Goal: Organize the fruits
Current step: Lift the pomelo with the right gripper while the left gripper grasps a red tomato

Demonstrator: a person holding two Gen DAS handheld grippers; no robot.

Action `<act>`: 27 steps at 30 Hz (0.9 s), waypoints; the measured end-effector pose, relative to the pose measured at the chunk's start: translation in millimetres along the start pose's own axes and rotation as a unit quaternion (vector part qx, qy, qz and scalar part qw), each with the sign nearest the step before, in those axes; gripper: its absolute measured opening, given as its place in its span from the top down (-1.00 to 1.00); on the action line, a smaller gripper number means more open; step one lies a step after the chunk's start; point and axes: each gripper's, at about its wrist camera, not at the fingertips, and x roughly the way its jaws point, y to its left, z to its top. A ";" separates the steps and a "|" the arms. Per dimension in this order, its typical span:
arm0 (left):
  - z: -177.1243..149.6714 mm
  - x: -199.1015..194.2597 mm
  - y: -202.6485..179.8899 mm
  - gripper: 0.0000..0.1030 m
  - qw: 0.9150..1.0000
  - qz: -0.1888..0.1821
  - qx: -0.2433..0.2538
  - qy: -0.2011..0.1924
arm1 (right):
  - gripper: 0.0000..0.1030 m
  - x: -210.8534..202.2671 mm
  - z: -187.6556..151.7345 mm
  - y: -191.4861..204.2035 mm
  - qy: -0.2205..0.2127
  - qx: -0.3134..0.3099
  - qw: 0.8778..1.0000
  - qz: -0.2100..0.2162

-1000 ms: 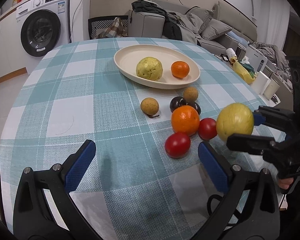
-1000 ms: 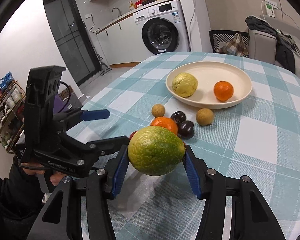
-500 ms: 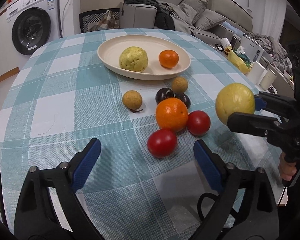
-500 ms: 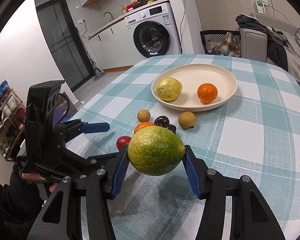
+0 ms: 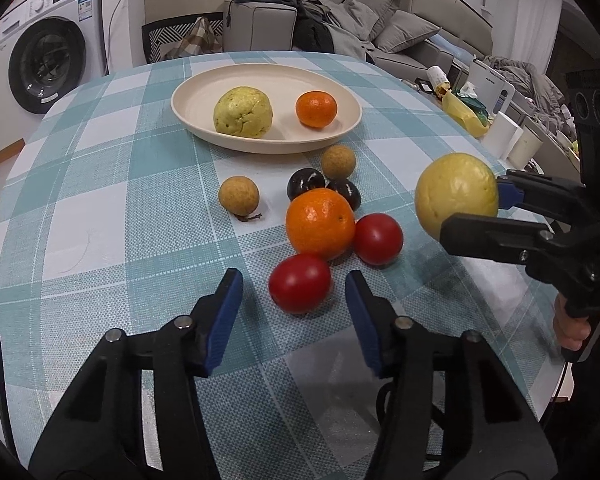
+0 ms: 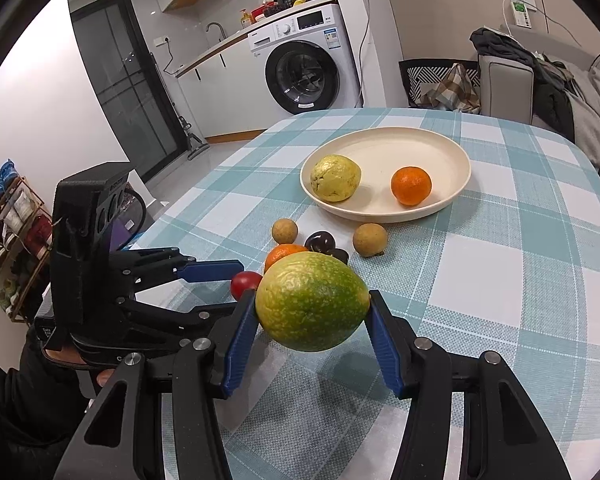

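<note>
My left gripper [image 5: 292, 277] sits low over the checked table with its jaws closing. A red tomato [image 5: 300, 286] lies between the blue pads [image 5: 226, 312], and a small gap shows on each side. My right gripper [image 6: 312, 304] is shut on a green-yellow guava [image 6: 308, 292], held above the table to the right. A cream plate [image 5: 268, 148] at the back holds a lumpy yellow fruit [image 5: 243, 112] and a small orange [image 5: 316, 109]. On the cloth lie a large orange [image 5: 320, 224], a second tomato [image 5: 378, 239], two dark plums [image 5: 306, 184] and two brown longans [image 5: 239, 195].
The round table's edge curves close on the left and right. A washing machine [image 5: 46, 64] stands at the back left and a sofa [image 5: 380, 36] piled with clothes behind the table. White cups [image 5: 516, 142] and a yellow bag stand off the right edge.
My left gripper's jaws have narrowed from wide apart to just either side of the front tomato, and it has come closer to the fruit pile. The right gripper keeps its hold on the guava.
</note>
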 end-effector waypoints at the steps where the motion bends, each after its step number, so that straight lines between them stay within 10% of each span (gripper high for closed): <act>1: 0.1 0.4 -0.4 0.12 1.000 -0.001 0.000 0.000 | -0.07 0.7 0.2 -0.6 0.001 -0.001 1.000 0.000; 5: 0.0 0.8 -3.6 0.46 1.000 -0.003 0.007 0.002 | -0.07 0.6 0.2 -1.0 0.001 0.001 1.000 -0.002; 27: -0.5 -20.5 -0.4 0.46 0.999 -0.016 0.011 -0.039 | -0.07 -2.6 -2.4 -7.2 -0.006 0.004 1.000 -0.013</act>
